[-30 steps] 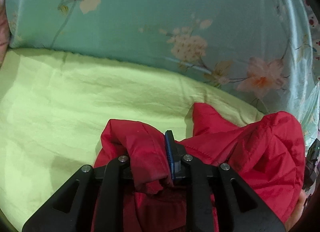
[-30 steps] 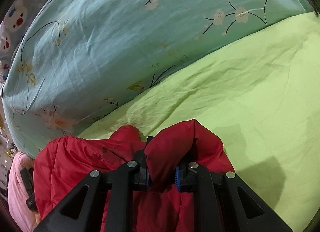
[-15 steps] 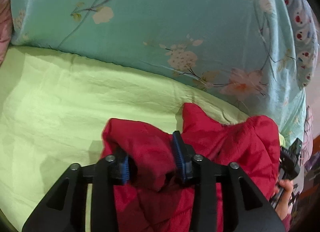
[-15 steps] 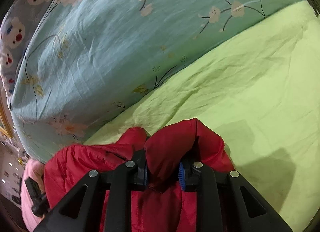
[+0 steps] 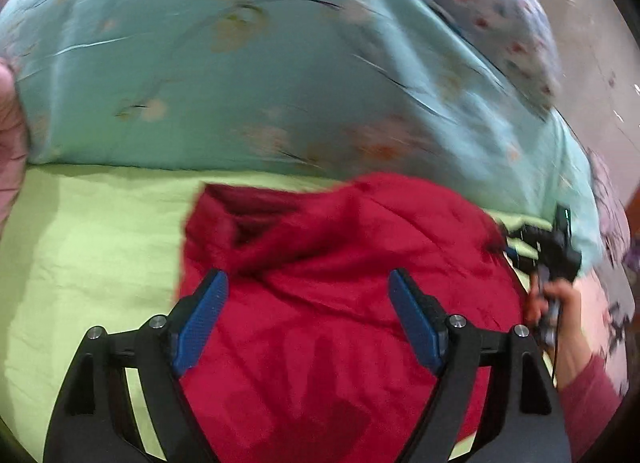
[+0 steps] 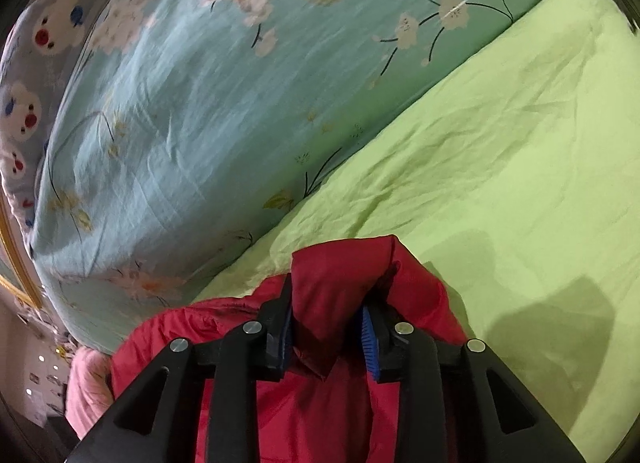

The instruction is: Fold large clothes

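Red padded jacket [image 5: 340, 295] is my landmark: it lies bunched on the lime-green bed sheet [image 5: 92, 247], close in front of the big turquoise flowered quilt [image 5: 240, 75] that rises behind it.

My left tongs [image 5: 308, 283] hang just above the jacket's near side with the jaws spread wide and opening. The blue pads [image 5: 202, 323] stand clear of the fabric, with only the jacket's surface showing in the gap between them; nothing is pinched. That view is smeared by motion, so I cannot make out fine folds.

My right tongs [image 6: 326, 317] are at the jacket's far right edge, where a raised fold of red cloth [image 6: 336, 283] stands up between the jaws. These jaws are narrow and opening. One blue pad [image 6: 370, 343] shows a thin gap to the fold, while the other side sits against it, so I read the fold as sitting between them rather than firmly squeezed.

From the left view, my hand [image 5: 560, 311] with its dark red sleeve [image 5: 592, 395] shows just beyond the jacket's right side, gripping the other tool's black handle. A pale quilt with red and blue cartoon prints [image 6: 32, 63] lies behind the turquoise one, farther from the jacket.
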